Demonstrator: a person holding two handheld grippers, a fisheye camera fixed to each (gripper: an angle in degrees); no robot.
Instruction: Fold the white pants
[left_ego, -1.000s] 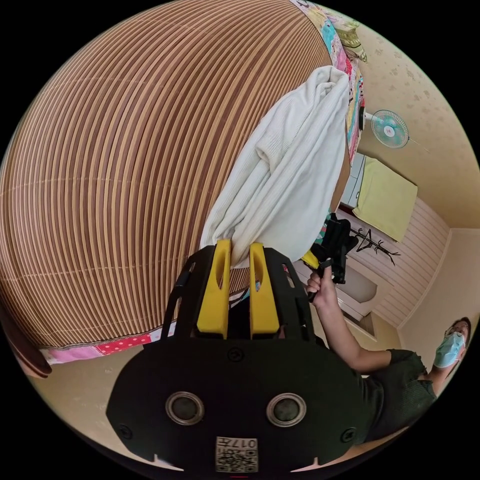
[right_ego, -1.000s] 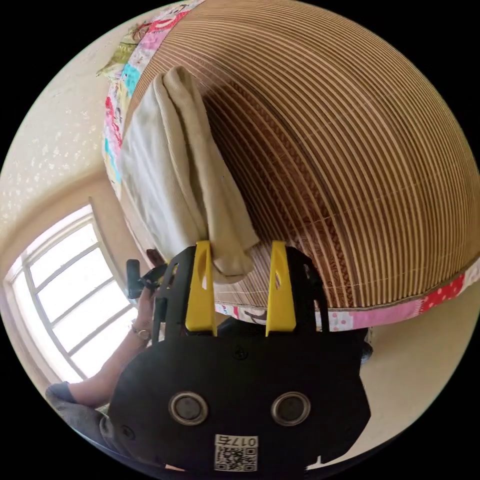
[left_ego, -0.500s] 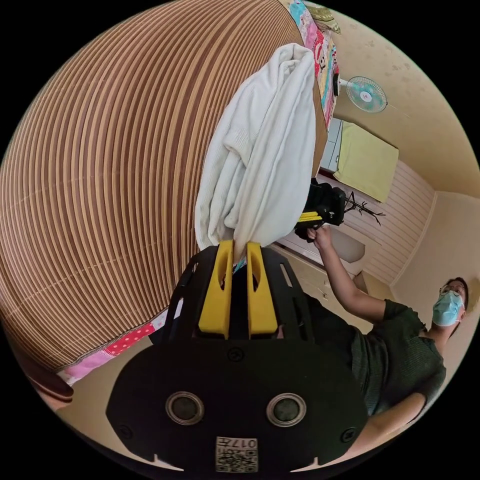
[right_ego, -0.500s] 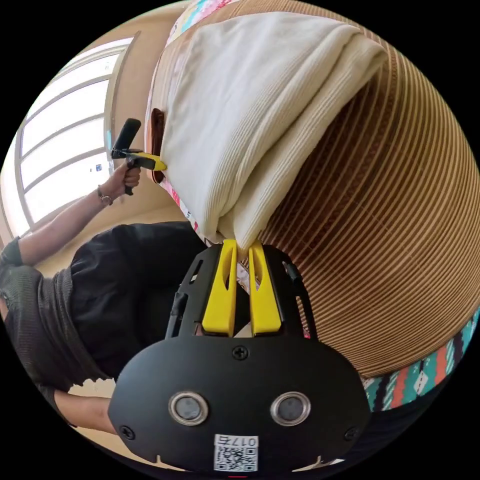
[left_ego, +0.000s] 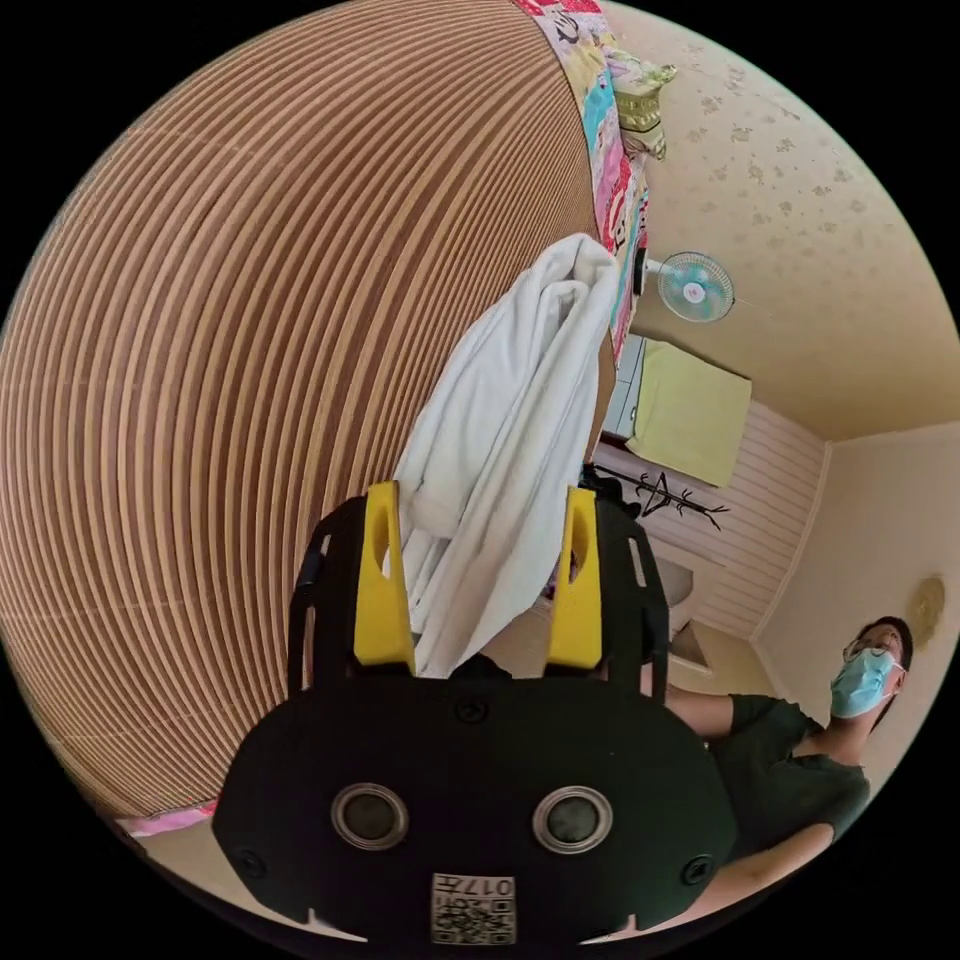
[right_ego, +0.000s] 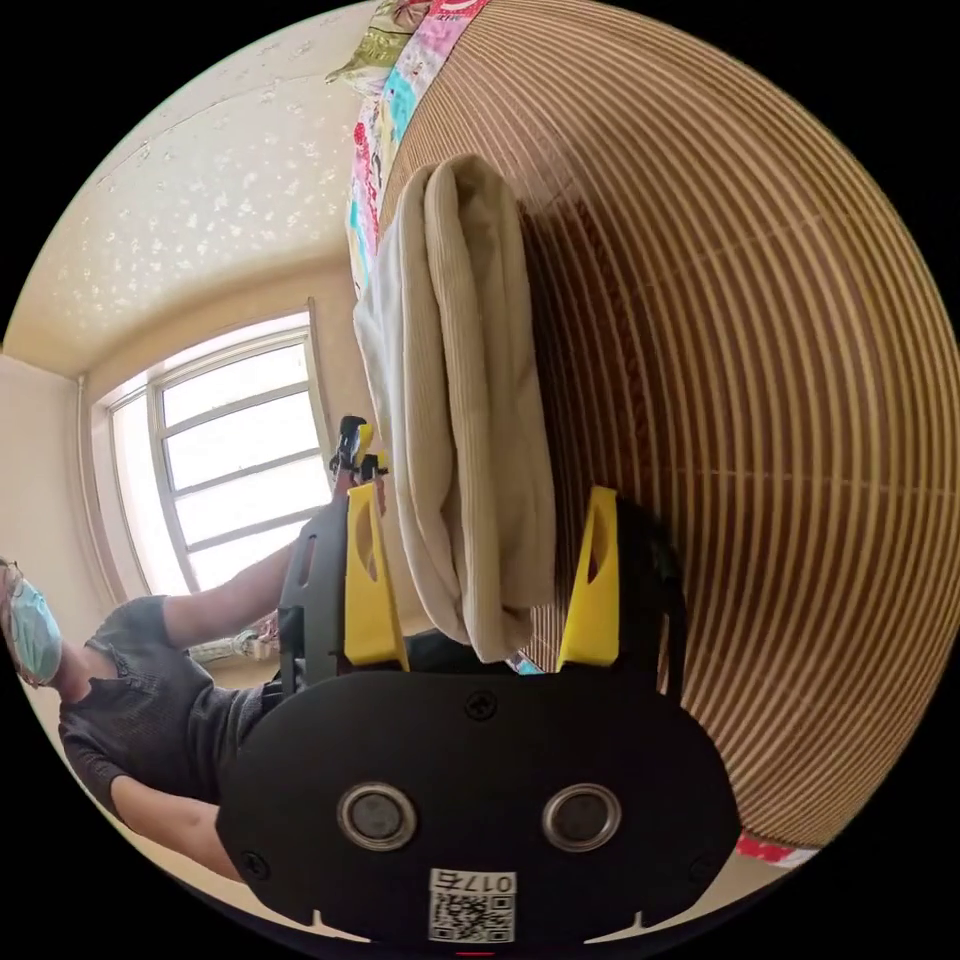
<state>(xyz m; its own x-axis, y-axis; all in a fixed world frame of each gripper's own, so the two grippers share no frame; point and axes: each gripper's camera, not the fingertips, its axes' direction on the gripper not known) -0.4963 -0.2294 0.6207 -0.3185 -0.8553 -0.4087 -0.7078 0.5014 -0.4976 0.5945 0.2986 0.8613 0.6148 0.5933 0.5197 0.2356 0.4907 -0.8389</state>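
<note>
1. L gripper jaws spread, nothing pinched; R gripper same.
2. Pants bunched on mat, near its edge.
3. Long axis runs straight ahead from both grippers; ends lie between jaws.

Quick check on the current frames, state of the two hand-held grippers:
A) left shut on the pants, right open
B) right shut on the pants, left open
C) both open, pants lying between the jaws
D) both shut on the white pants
C: the left hand-held gripper and the right hand-held gripper each have their yellow jaws spread wide, with the folded white pants lying loose between them on the striped mat.
</note>
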